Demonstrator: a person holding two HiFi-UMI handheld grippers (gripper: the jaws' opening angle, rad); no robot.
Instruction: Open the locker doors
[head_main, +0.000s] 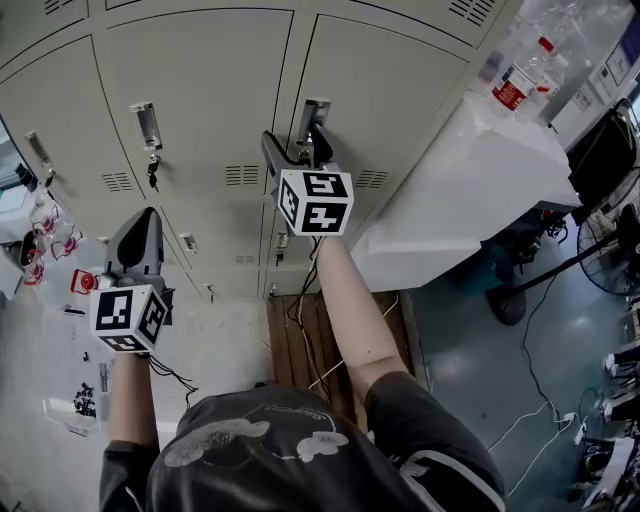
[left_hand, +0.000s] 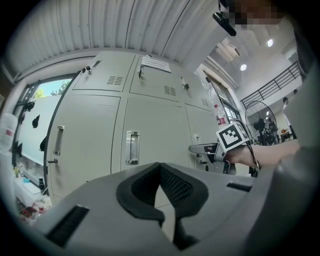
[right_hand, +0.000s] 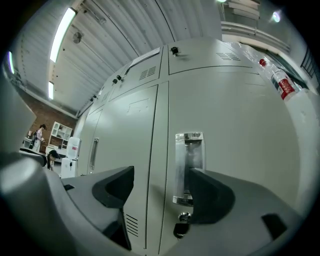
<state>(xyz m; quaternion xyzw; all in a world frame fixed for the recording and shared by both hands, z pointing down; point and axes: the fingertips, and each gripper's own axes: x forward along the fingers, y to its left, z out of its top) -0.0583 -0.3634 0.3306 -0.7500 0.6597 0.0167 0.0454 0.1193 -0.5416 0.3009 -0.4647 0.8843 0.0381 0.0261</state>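
With right tongs (right_hand: 159, 181) spread at the door handle (right_hand: 188, 160), left tongs (left_hand: 160, 169) clenched empty, hook one jaw behind it, pinch, pull straight.

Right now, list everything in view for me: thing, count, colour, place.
locker doors: several, pale grey, filling the wall ahead
handles: at least three, chrome, one near each door's edge
key: one, dark, in the lock under the handle nearest the right gripper
bottle: one, clear with a red label, on the white counter
white counter: one, right of the lockers
wooden board: one, brown, on the floor at the foot of the lockers
fan: one, black, far right
left gripper: one, grey, jaws together and empty, held back from the doors
right gripper: one, grey, jaws apart, up at a door handle, holding nothing
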